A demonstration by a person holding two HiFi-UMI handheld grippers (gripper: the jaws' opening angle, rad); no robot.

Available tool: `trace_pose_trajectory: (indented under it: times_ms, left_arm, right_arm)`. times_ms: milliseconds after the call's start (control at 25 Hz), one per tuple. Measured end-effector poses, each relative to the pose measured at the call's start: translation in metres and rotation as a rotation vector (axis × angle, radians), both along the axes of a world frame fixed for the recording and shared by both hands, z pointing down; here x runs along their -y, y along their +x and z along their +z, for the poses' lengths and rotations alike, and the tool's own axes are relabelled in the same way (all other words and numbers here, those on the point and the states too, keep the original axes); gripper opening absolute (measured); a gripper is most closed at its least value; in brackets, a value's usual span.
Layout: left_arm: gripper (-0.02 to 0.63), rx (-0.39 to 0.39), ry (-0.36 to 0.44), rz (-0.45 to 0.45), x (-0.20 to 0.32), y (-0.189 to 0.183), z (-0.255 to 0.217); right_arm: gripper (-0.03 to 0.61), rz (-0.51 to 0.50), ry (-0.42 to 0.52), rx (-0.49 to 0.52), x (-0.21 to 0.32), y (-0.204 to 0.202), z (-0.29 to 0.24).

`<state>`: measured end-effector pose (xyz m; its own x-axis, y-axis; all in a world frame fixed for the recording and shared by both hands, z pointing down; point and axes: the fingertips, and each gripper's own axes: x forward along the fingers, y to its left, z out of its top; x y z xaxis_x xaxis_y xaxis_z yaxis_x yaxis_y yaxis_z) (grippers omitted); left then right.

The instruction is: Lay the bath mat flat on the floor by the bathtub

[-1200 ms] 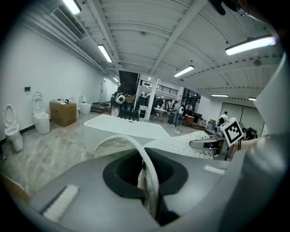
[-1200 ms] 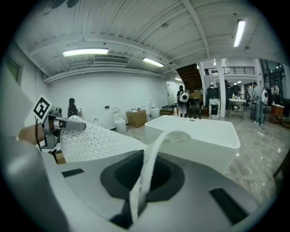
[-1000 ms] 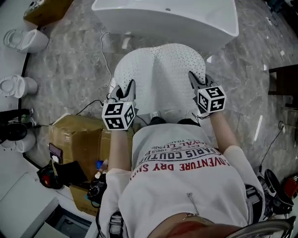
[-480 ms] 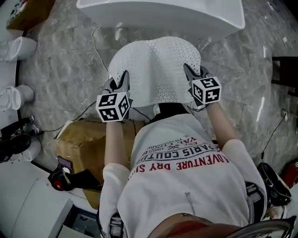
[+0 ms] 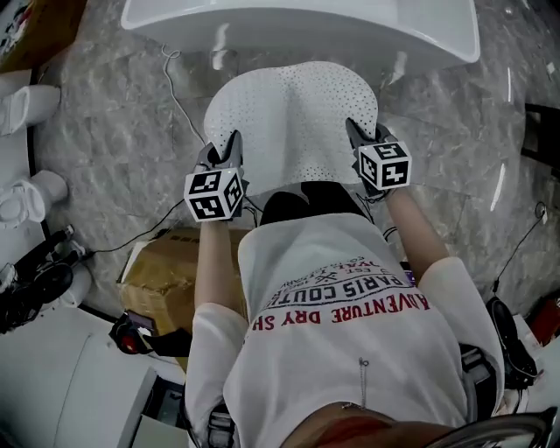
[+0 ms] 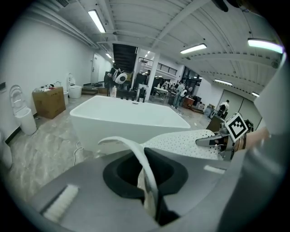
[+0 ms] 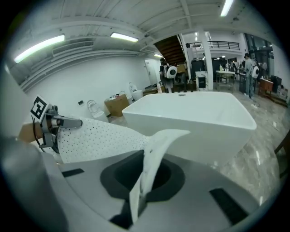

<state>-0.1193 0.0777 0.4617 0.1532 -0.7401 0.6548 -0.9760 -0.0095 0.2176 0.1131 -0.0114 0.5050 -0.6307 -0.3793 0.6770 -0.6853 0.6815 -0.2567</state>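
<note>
A white perforated bath mat [image 5: 293, 118] hangs stretched between my two grippers above the grey marble floor, just in front of the white bathtub [image 5: 297, 26]. My left gripper [image 5: 229, 149] is shut on the mat's near left corner [image 6: 147, 181]. My right gripper [image 5: 357, 138] is shut on the near right corner [image 7: 145, 181]. In the left gripper view the bath mat [image 6: 186, 144] runs across to the right gripper [image 6: 213, 141]. In the right gripper view the bath mat [image 7: 97, 138] reaches the left gripper [image 7: 63, 121], with the bathtub [image 7: 190, 122] right behind.
A cardboard box [image 5: 162, 280] stands on the floor at my left, with a black cable [image 5: 131, 241] trailing past it. White toilets [image 5: 31, 105] line the left edge. A white cord [image 5: 179, 92] lies on the floor beside the tub. Dark gear [image 5: 35, 280] sits lower left.
Both grippers have carried the mat forward, closer to the bathtub, and the tub's rim now fills more of the top of the head view. The grip on both corners is unchanged.
</note>
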Motion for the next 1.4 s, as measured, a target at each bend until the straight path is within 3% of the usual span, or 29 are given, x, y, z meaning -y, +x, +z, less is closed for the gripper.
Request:
trace_pose_trajectory:
  times_ms: [440, 760, 920, 1120, 1280, 1400]
  left_arm:
    - [0.023, 0.002, -0.07, 0.108, 0.099, -0.037, 0.14]
    - [0.023, 0.025, -0.151, 0.185, 0.145, -0.061, 0.286]
    - [0.023, 0.052, -0.199, 0.242, 0.164, -0.072, 0.365]
    - [0.025, 0.047, -0.265, 0.238, 0.172, -0.088, 0.454]
    - [0.025, 0.079, -0.29, 0.28, 0.181, -0.096, 0.52]
    - [0.025, 0.075, -0.291, 0.296, 0.191, -0.099, 0.556]
  right_arm:
    - [0.018, 0.088, -0.062, -0.105, 0.075, -0.012, 0.116]
    - [0.018, 0.128, -0.121, -0.205, 0.115, -0.019, 0.25]
    - [0.018, 0.107, -0.135, -0.245, 0.132, -0.025, 0.322]
    - [0.018, 0.097, -0.152, -0.282, 0.143, -0.029, 0.402]
    - [0.018, 0.162, -0.185, -0.275, 0.151, -0.032, 0.463]
    - [0.018, 0.128, -0.177, -0.303, 0.158, -0.03, 0.498]
